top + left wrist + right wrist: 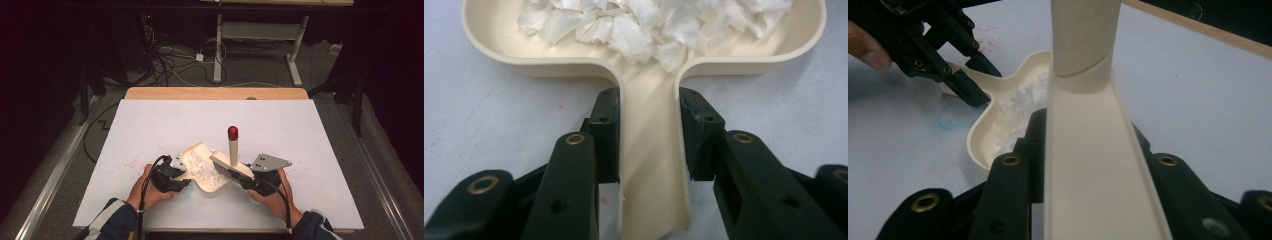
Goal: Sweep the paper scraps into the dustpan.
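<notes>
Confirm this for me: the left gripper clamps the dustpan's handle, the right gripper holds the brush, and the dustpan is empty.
Not quite. The dustpan is not empty: it holds a heap of white scraps, as the left gripper view shows plainly. The rest stands: the left gripper has its jaws closed on the dustpan's handle, and the right gripper holds the brush.

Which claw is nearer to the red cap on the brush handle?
Right. The right claw grips the brush below its red cap; the left claw holds the dustpan handle, farther left.
</notes>
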`<state>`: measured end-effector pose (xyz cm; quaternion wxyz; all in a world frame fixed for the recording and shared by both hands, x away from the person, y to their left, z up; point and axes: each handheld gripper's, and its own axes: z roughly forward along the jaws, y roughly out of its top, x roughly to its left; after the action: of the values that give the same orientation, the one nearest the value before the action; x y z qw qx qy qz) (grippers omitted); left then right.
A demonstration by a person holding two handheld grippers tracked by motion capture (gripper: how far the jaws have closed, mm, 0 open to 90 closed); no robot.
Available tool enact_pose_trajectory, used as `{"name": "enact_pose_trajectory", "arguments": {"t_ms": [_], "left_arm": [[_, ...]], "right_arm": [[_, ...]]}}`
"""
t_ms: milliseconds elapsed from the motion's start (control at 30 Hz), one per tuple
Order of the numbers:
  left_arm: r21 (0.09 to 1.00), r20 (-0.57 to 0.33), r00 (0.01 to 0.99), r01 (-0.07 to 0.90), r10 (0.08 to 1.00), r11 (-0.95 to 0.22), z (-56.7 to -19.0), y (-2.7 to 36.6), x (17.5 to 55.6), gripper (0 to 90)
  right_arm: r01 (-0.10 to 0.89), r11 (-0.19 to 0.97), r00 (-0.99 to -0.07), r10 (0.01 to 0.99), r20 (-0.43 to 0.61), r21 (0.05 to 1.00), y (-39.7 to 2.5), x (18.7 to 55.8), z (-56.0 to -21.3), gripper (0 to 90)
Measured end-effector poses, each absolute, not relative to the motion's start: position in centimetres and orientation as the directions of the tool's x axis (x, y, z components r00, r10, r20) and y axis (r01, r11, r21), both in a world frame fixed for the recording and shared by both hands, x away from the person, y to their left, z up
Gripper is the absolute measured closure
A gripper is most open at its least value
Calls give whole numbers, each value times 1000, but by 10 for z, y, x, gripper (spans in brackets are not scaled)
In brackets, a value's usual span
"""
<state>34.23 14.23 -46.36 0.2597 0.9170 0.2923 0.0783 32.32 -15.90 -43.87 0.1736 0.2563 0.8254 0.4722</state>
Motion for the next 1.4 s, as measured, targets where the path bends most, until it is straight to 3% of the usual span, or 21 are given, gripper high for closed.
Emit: {"name": "enact_pose_trajectory", "arguments": {"t_ms": [433,1033,1267,1400], "left_arm": [[515,-6,814,501,581,-696,-463,149,345,633],[510,-26,802,524,596,-682,-466,156,351,634],[508,-29,802,526,597,-682,-467,156,351,634],[509,-32,805,524,593,-683,-468,156,352,634]], "right_arm": [[259,380,-770,637,-48,888,-175,336,-417,673],[225,381,-633,756,-163,897,-147,467,-434,674],[244,438,-645,739,-192,865,-121,491,-451,674],[248,448,-703,693,-158,859,-114,491,-458,674]]}}
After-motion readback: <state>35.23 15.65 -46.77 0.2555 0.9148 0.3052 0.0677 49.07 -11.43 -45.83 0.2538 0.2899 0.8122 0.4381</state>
